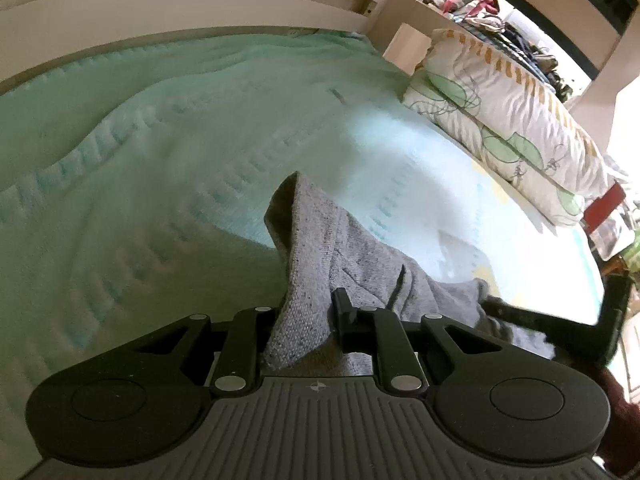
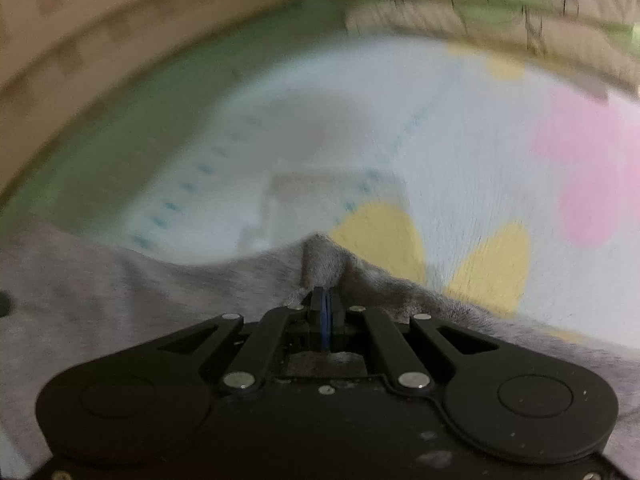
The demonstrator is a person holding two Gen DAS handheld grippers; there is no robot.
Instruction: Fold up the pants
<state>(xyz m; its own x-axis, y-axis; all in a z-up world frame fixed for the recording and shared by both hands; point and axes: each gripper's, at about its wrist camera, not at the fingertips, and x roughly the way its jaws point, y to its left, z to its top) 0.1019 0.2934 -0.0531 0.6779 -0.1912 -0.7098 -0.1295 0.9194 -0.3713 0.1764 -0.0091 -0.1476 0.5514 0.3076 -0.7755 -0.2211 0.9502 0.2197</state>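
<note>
Grey pants hung lifted above the green bedspread, held by one edge. Left gripper was clamped on a bunched fold, cloth peaking ahead of its fingers. Right gripper was pinched tight on the same edge (blurred frame, blue pads nearly meeting). The held edge ran between the two grippers, so its long axis lay across both. Pillows sat beyond the pants. Neither arm looked nearer the bedspread.
</note>
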